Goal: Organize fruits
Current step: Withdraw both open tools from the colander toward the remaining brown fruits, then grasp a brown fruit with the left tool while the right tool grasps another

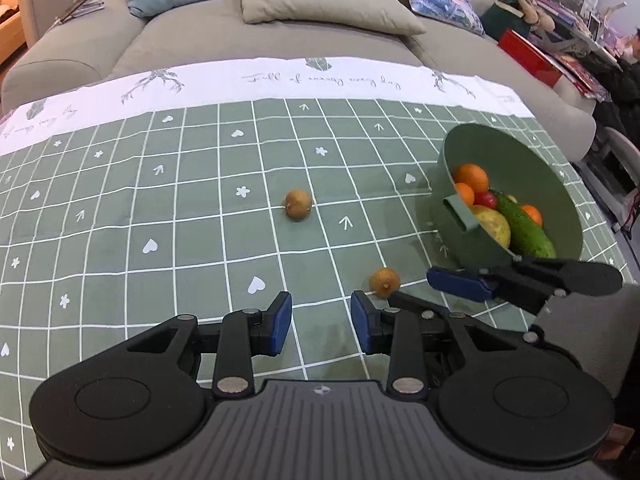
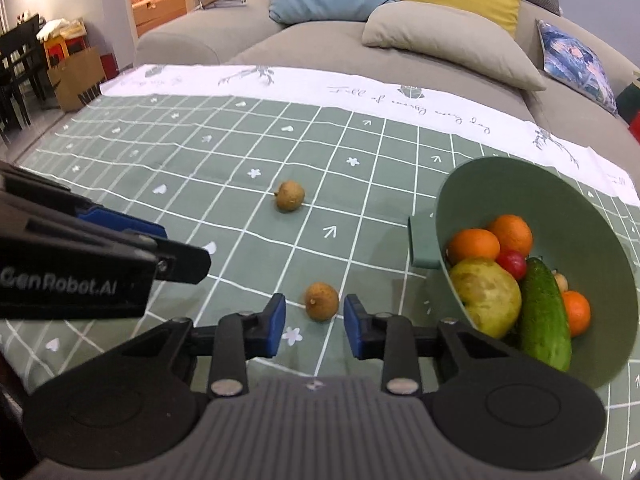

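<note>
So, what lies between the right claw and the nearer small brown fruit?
Nothing: only bare green tablecloth separates the right claw from the nearer brown fruit, seen in the right wrist view.

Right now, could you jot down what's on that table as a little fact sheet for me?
surface: green checked tablecloth
container: green bowl, at the right
in bowl: oranges, a pear, a cucumber, a small red fruit
loose fruit: near longan and far longan, both on the cloth
right gripper: open, pads either side of the near longan, not touching it
left gripper: open, holding nothing
background: a sofa with cushions
</note>
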`<state>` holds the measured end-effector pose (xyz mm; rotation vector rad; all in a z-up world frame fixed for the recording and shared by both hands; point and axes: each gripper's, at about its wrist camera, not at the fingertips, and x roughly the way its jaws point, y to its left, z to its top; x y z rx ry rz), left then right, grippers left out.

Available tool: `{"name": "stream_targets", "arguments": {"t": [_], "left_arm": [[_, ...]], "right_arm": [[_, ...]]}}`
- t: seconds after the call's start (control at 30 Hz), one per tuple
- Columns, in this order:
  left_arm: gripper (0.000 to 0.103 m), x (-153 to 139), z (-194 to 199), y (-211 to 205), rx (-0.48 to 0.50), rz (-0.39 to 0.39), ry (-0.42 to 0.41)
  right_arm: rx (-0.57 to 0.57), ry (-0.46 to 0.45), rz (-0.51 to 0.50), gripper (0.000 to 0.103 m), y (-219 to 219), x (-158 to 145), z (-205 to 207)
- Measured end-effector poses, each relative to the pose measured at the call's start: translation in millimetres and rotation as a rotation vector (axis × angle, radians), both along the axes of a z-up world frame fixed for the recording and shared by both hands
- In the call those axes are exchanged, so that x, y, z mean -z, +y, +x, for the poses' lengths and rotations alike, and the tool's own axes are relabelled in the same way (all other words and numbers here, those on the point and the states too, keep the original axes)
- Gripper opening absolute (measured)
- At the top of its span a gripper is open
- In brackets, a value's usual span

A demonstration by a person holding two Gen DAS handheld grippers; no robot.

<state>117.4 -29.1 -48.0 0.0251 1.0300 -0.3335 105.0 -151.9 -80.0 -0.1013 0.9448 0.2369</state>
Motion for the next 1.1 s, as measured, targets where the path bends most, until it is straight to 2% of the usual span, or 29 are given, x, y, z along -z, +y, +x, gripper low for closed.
{"name": "stream_targets", "arguments": {"t": [0.37, 0.57, 0.7, 0.93, 1.1], "left_arm": [[0.04, 23, 19, 3, -0.015, -0.004, 0.041], [0.04, 27, 27, 5, -0.038, 0.0, 0.032], [0.04, 27, 33, 7, -0.02, -0.018, 0.015], [0.04, 19, 52, 8, 0.021, -0.017, -0.026], [0.04, 23, 76, 2, 0.042, -0.024, -0.035]], "right_arm": [[-0.003, 0.056, -0.039, 0.022, 8, 27, 22], [-0.009, 0.067, -0.043, 0.019, 9, 32, 27], [-0.009, 0.057, -0.046, 0.019, 11, 28, 29], [-0.052, -0.019, -0.077, 0.019, 26, 6, 37], [-0.05, -0.029, -0.091, 0.019, 29, 5, 49]]}}
